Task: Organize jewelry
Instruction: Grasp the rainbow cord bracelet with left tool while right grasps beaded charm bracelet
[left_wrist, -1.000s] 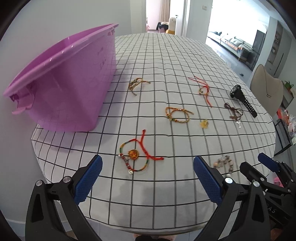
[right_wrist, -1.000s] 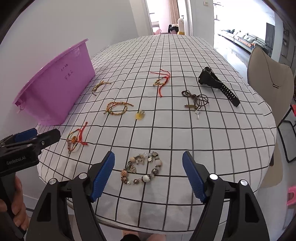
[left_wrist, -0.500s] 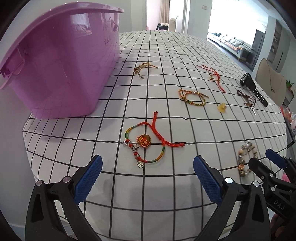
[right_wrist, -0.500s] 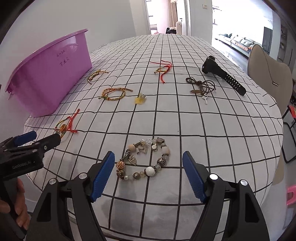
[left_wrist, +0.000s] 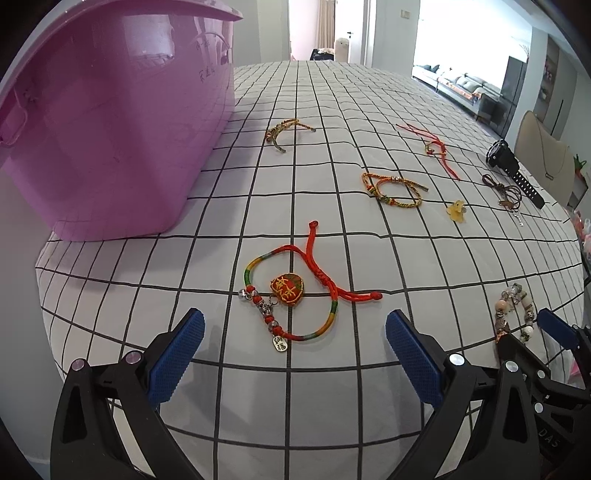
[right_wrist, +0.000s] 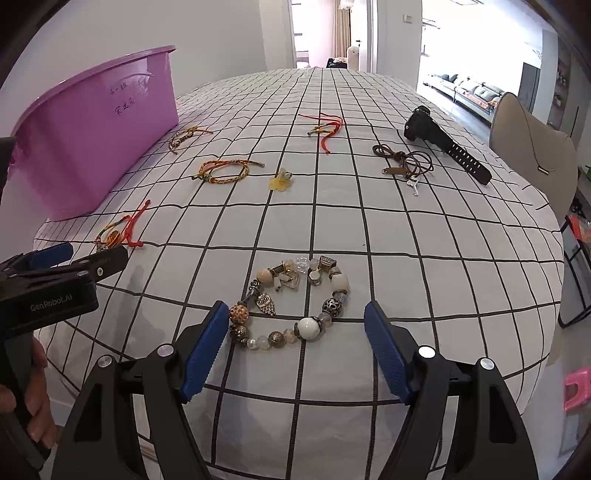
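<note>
Over the checked table (left_wrist: 369, 387), left tool (left_wrist: 291, 350) spread wide before rainbow cord bracelet (left_wrist: 295, 291), right tool (right_wrist: 295, 343) likewise before beaded bracelet (right_wrist: 291, 302); only right view shows, seemingly, a pink stool (right_wrist: 578, 391).

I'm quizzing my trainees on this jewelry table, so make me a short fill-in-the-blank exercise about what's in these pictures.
1. The plastic bin beside the jewelry is ____ in color.
2. The beaded bracelet lies in front of the ____ gripper, whose jaws are apart.
3. The left gripper faces the rainbow cord bracelet and holds ____.
4. The black watch lies next to a ____ cord necklace.

Missing words: purple; right; nothing; brown
</note>
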